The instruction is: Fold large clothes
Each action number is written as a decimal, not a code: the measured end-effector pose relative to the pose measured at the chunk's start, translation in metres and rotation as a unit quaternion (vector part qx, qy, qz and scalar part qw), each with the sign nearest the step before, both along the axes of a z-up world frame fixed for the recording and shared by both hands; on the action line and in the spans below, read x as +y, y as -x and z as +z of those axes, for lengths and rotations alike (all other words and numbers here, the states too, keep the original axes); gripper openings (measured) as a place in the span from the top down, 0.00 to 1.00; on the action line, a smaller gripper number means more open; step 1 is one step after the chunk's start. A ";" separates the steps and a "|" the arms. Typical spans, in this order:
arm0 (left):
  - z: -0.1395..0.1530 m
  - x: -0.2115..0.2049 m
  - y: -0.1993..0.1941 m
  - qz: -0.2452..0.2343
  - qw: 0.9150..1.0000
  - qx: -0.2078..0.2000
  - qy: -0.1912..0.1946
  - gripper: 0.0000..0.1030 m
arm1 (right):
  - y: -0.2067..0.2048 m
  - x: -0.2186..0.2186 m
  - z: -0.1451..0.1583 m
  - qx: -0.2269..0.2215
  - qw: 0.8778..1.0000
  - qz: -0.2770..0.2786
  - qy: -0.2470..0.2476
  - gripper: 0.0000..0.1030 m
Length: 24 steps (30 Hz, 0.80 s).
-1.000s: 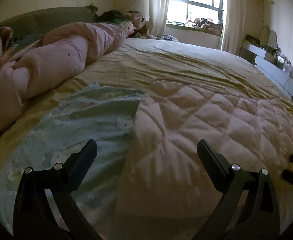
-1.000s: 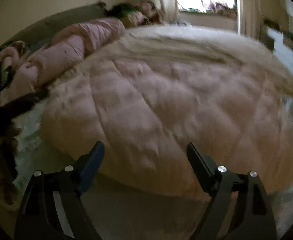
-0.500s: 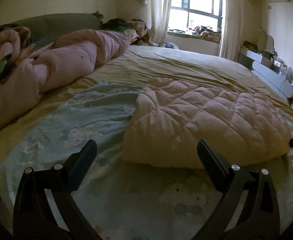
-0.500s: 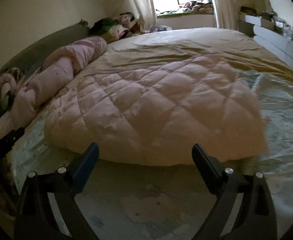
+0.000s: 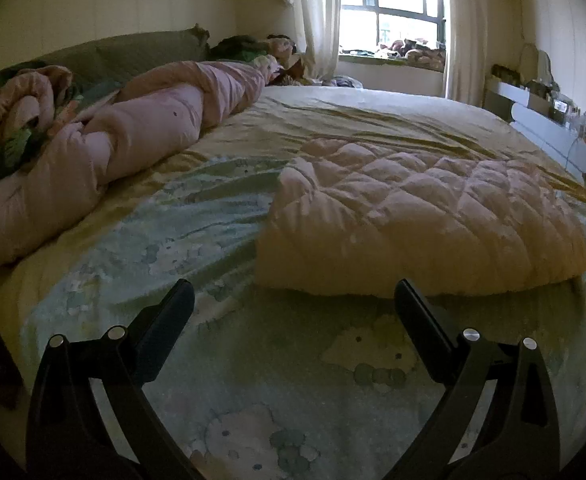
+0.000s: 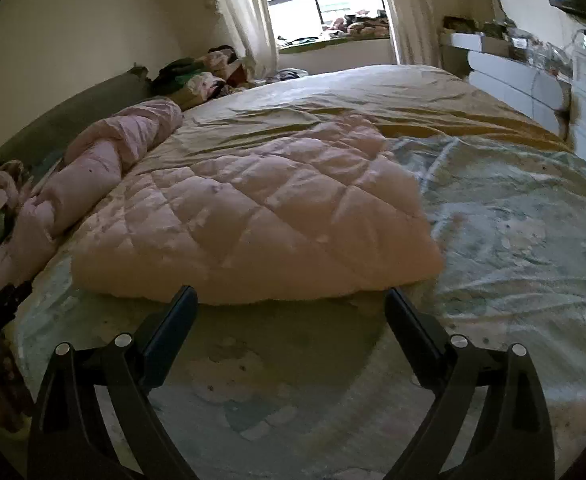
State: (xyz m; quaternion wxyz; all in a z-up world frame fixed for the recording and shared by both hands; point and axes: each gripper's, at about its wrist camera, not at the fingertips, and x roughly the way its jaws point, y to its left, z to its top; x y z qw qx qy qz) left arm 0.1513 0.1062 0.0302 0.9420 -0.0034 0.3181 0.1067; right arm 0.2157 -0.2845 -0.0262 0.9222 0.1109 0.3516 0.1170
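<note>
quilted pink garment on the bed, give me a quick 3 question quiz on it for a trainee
1. True or false: the left gripper is clamped on the quilted pink garment.
2. Multiple choice: the garment lies A) spread out flat in a single layer, B) as a folded, puffy bundle on the bed sheet, C) hanging off the window sill.
3. Fill in: in the right wrist view, the rolled pink duvet lies to the ____ of the garment.

Key:
1. False; both it and the right gripper are open and hold nothing.
2. B
3. left
</note>
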 end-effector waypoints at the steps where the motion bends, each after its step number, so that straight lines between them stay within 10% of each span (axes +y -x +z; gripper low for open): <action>1: -0.001 -0.001 0.001 0.000 1.000 0.003 -0.002 0.09 | 0.001 -0.003 -0.001 0.001 1.000 -0.005 -0.002 0.09; 24: -0.060 0.013 -0.009 0.012 0.987 0.076 0.144 0.09 | -0.007 -0.023 -0.066 0.076 0.992 -0.052 -0.081 0.04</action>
